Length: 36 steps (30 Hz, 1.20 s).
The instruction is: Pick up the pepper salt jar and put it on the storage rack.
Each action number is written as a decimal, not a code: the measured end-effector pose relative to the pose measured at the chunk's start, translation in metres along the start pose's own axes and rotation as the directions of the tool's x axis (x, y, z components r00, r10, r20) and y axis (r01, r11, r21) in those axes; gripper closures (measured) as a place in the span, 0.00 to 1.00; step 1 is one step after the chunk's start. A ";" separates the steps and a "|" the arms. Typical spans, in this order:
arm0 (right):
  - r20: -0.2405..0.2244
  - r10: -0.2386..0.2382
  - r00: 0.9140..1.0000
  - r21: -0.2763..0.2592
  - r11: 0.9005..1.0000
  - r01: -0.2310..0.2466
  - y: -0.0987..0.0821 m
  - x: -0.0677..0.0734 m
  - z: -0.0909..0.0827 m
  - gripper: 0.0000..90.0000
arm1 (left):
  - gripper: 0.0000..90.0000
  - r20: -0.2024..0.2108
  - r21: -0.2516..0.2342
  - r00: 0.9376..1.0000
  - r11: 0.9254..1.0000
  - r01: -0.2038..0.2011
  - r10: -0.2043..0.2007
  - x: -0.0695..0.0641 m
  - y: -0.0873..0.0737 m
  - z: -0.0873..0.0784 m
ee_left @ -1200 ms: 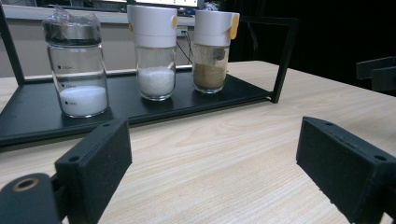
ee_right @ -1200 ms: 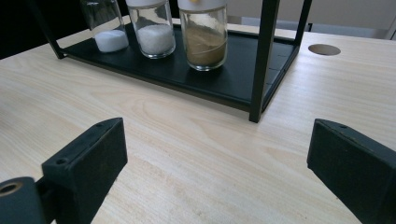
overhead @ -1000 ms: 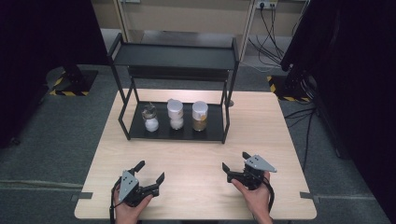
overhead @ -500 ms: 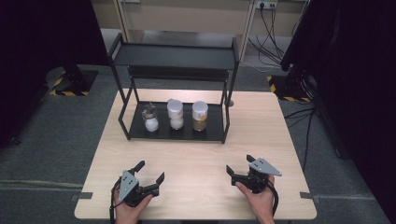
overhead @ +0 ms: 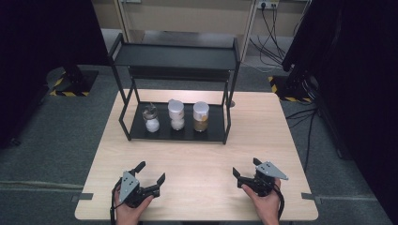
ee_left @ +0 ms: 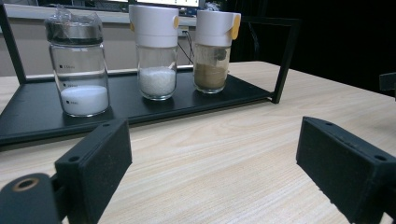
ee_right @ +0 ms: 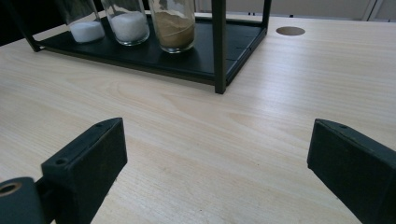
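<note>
Both tools, left tool [overhead: 150,174] and right tool [overhead: 246,172], rest wide open and empty near the bench [overhead: 263,136] front edge; three jars [overhead: 177,115] stand upright (long axis vertical) on the rack [overhead: 178,133] at twelve o'clock, likely rigid, slippery, breakable glass, best gripped mid-body below the lids

A pale wooden table [overhead: 263,140] stands on grey carpet [overhead: 56,140], with a round cable hole [ee_right: 290,31] near its far edge at 1 o'clock. Stand bases edged in yellow-and-black tape sit on the floor, one base [overhead: 70,86] at 10 o'clock, the other base [overhead: 286,89] at 2 o'clock. Black cables [overhead: 270,33] trail from a wall socket [overhead: 265,4] at 1 o'clock. A dark curtain [overhead: 356,93] hangs at 3 o'clock.
</note>
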State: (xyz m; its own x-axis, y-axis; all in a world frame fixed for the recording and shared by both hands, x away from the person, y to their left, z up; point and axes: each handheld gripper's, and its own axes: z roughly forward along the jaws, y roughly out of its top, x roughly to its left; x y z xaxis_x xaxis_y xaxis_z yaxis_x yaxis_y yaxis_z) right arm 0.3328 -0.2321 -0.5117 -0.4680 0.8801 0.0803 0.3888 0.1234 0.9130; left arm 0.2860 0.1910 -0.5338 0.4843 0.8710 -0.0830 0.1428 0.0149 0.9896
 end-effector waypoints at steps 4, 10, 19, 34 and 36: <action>0.013 0.009 1.000 0.000 1.000 -0.009 -0.002 -0.003 -0.001 0.06 | 0.11 0.000 -0.001 1.000 1.000 0.002 -0.002 0.000 0.000 0.000; 0.022 0.018 1.000 -0.005 1.000 -0.018 -0.005 -0.006 -0.002 0.06 | 0.11 0.000 0.001 1.000 1.000 0.000 0.000 0.000 0.000 0.000; 0.023 0.027 0.999 0.000 1.000 -0.027 -0.011 -0.008 -0.001 0.06 | 0.11 -0.002 0.001 1.000 1.000 -0.004 0.004 0.000 0.000 0.000; 0.018 0.034 0.999 -0.002 0.999 -0.034 -0.012 -0.008 -0.002 0.06 | 0.11 0.004 0.005 1.000 1.000 0.003 -0.003 0.000 0.000 0.001; 0.016 0.035 0.999 -0.005 0.999 -0.035 -0.012 -0.008 -0.002 0.06 | 0.11 0.004 0.004 1.000 1.000 0.004 -0.004 0.001 0.000 0.001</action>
State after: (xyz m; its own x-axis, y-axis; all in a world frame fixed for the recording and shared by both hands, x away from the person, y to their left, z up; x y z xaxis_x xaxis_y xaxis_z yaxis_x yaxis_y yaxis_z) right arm 0.3301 -0.2422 -0.5227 -0.4411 0.8912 0.1060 0.4013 0.0903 0.9115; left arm 0.2868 0.1913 -0.5337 0.4874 0.8688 -0.0876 0.1485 0.0163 0.9888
